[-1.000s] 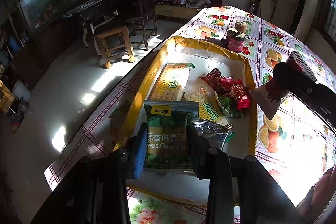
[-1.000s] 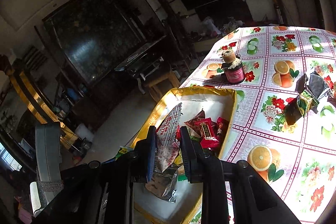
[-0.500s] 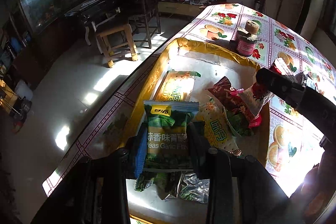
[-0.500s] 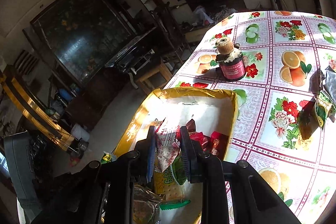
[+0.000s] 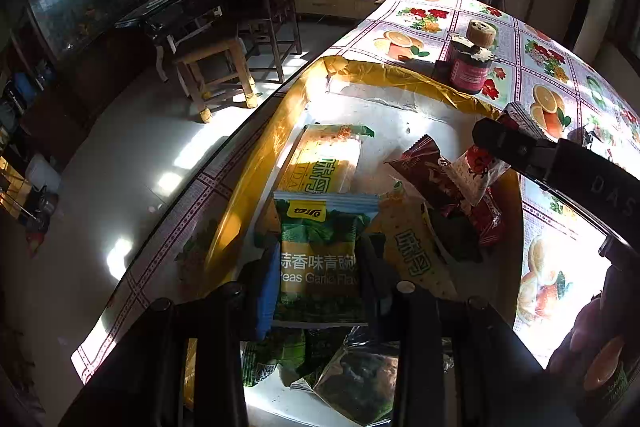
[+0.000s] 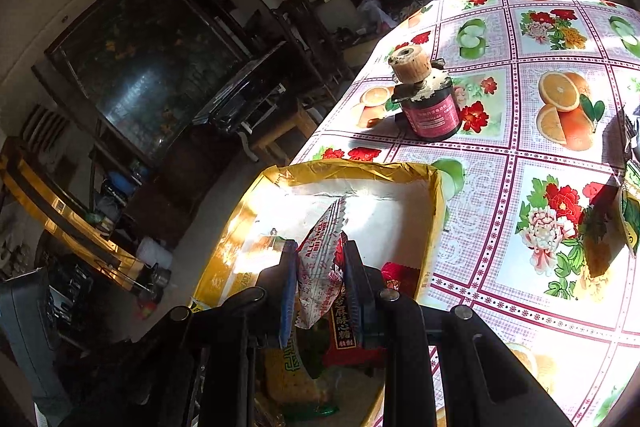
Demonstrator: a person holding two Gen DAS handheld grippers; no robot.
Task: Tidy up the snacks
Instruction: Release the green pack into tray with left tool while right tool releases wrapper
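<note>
**A:** What is the left gripper [image 5: 318, 267] doing?

**B:** It is clamped on the green pea packet [image 5: 320, 259], one finger on each long edge. The packet's long axis runs along the fingers, with its blue top seam pointing toward twelve o'clock in the left wrist view and the printed face turned to the camera. It hangs above the near end of the gold-rimmed tray [image 5: 256, 183].

**A:** And the right gripper [image 6: 320, 277]?

**B:** Its fingers are pressed onto a red-and-white wrapper [image 6: 322, 267]. That wrapper stands with its long axis up the frame, its serrated end pointing to about one o'clock, over the tray's [image 6: 434, 219] white floor.

**A:** What lies inside the tray?

**B:** In the left view, a yellow cracker pack [image 5: 324, 163] lies lengthwise toward twelve o'clock, a second cracker pack [image 5: 414, 255] sits at three o'clock from the pea packet, and dark red candy wrappers [image 5: 432, 175] lie at about two o'clock. Green and silver packets [image 5: 356, 383] sit below the held one.

**A:** Does one view show what the other misses?

**B:** Yes. The left view catches the right gripper [image 5: 486, 135] from the side, reaching in from three o'clock with the wrapper dangling. The right view shows loose packets [image 6: 630, 211] on the fruit-print tablecloth [image 6: 500, 147] at three o'clock, well apart from the tray. Both show the corked red jar [image 6: 428, 99] beyond the tray's far rim.
</note>
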